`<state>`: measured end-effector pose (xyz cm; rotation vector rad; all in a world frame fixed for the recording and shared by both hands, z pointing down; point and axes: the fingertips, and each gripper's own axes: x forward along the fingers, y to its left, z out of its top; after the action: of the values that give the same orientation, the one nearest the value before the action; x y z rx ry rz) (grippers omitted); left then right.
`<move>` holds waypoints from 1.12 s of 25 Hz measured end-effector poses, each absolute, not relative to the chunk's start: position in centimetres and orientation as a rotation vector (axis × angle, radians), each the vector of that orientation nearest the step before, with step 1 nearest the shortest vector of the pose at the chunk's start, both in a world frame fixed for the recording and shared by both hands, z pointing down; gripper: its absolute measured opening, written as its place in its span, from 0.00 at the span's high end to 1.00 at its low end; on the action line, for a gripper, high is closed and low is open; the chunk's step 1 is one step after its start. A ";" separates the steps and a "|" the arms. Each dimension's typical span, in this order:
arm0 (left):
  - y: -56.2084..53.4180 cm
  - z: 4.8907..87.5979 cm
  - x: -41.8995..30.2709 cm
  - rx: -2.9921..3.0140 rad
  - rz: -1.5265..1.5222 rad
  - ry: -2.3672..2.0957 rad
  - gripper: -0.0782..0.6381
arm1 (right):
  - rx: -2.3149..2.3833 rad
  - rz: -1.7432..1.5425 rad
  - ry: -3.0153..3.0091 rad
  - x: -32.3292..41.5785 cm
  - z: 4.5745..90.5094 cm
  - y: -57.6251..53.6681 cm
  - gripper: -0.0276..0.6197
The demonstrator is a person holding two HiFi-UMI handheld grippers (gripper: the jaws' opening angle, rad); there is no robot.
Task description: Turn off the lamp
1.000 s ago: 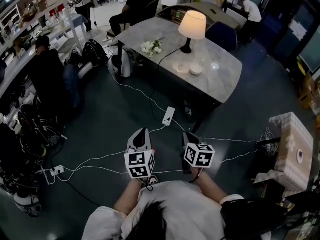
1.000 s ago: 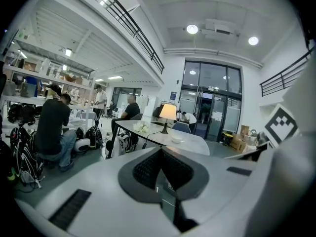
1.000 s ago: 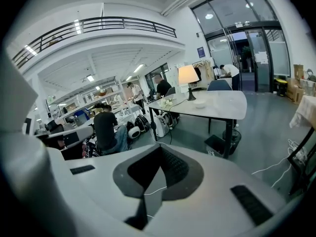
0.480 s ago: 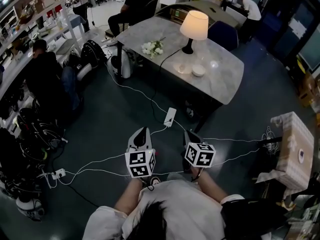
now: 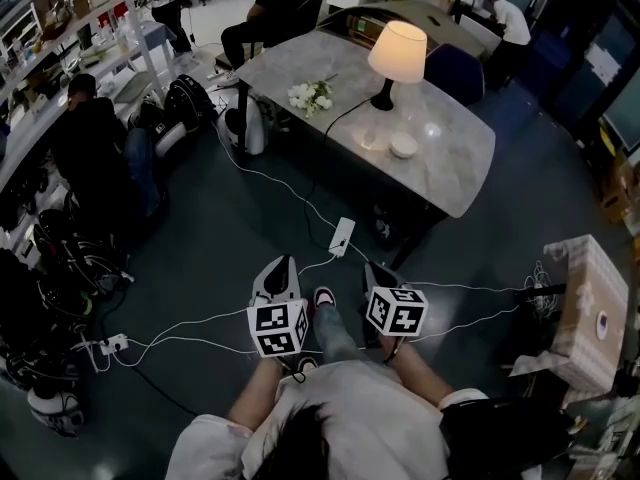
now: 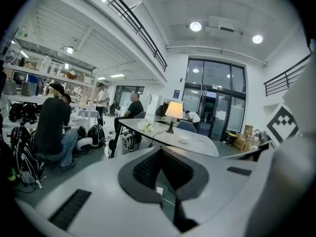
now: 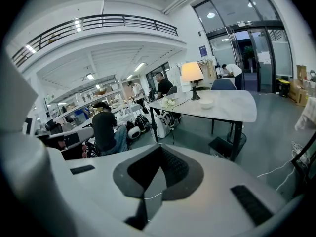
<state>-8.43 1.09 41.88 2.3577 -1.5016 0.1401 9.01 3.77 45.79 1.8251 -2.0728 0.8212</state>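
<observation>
Both of your hands sit low and close to your body, forearms reaching out from your torso. The two grippers ride side by side and aim forward across the dark floor toward the table [image 5: 455, 173].

Your left gripper [image 5: 280, 264] points ahead with only a slight downward tilt, its marker cube back near your wrist. Your right gripper [image 5: 377, 269] runs parallel just beside it and noses down a little more steeply. One shoe [image 5: 324, 296] is planted on the floor between them.

Now the jaws. In the left gripper view the two dark pads come together at the tip, and there's nothing between them, only floor showing through the slit lower down. The right gripper view is the same: pads pressed tip to tip, no object caught, a white cable on the floor glimpsed through the gap. Both of your grippers are closed and empty, and neither touches anything.

The lamp [image 5: 396, 52] is lit, its cream shade glowing on a black stem and base. It stands upright on the far part of the table, well apart from both grippers. A white bowl [image 5: 404, 147] sits near it on the side toward you, and a bunch of white flowers [image 5: 310, 95] lies to its left. The lamp's dark cord [image 5: 335, 118] trails from the base over the table edge. A white power strip [image 5: 341, 234] lies on the floor between you and the table.
</observation>
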 end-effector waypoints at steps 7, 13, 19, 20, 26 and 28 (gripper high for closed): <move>-2.2 41.6 -9.7 2.353 0.156 -1.556 0.90 | 1.820 0.852 -2.124 8.4 45.6 0.0 0.96; -5.5 42.7 -9.1 2.317 0.185 -1.565 0.90 | 1.764 0.881 -2.133 8.6 46.5 -3.8 0.96; -9.8 42.5 -8.3 2.302 0.199 -1.572 0.90 | 1.710 0.862 -2.167 8.7 45.7 -9.1 0.96; -10.6 42.4 -8.1 2.302 0.203 -1.570 0.90 | 1.702 0.859 -2.173 8.8 45.5 -10.1 0.96; -15.3 42.0 -6.6 2.292 0.228 -1.577 0.90 | 1.660 0.847 -2.201 9.6 44.6 -15.9 0.96; -17.0 42.1 -6.0 2.286 0.227 -1.577 0.90 | 1.653 0.844 -2.211 10.0 44.5 -17.8 0.96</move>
<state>-6.03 -16.99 42.13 2.2865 -1.5766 0.2273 9.97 -17.81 44.47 1.6527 -2.2112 0.8439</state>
